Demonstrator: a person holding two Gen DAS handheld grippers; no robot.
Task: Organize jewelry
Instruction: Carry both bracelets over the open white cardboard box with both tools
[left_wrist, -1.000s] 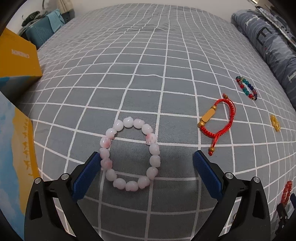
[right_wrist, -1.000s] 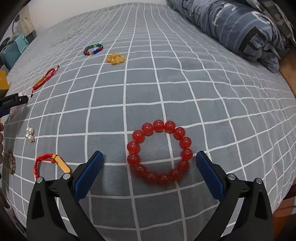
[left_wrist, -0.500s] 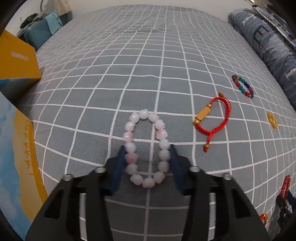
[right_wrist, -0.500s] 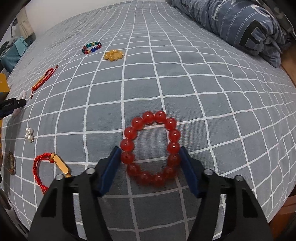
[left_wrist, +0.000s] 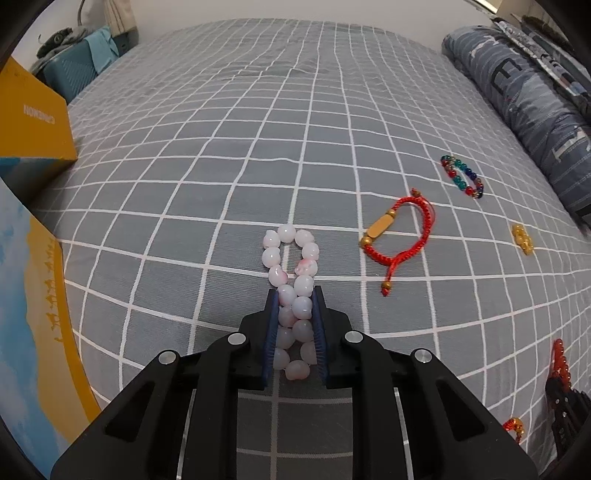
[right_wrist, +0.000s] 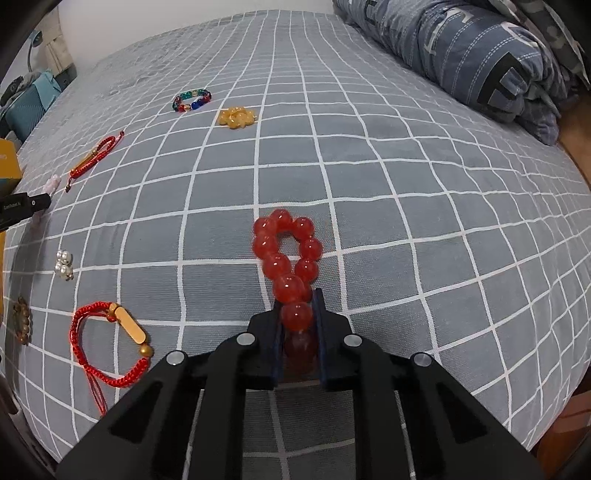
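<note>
Two bracelets are pinched at once on the grey checked bed (left_wrist: 221, 122). A folded quilt (right_wrist: 480, 48) lies along the bed's far right edge, and a yellow box (left_wrist: 29, 122) sits at the left.

The left hand-held gripper (left_wrist: 294, 299) is clenched on the pink bead bracelet (left_wrist: 291, 280). Its near half is squeezed into two rows between the blue pads, and its long axis runs straight ahead along the fingers, the free loop lying on the cover beyond the tips.

The right hand-held gripper (right_wrist: 297, 299) grips the red bead bracelet (right_wrist: 288, 254) the same way. That loop also points dead ahead, though how many beads sit between the pads is hard to make out in the shadow there.

Each bracelet is therefore in line with its own gripper, so a plain lift should carry it without twisting.

Smaller pieces lie apart on the cover:
- a red cord bracelet (left_wrist: 399, 229), right of the pink one
- a multicoloured bead bracelet (left_wrist: 461, 177), further right
- a gold charm (left_wrist: 522, 240)
- a second red cord bracelet (right_wrist: 107, 339), left of the right gripper
- a pearl cluster (right_wrist: 63, 264)
</note>
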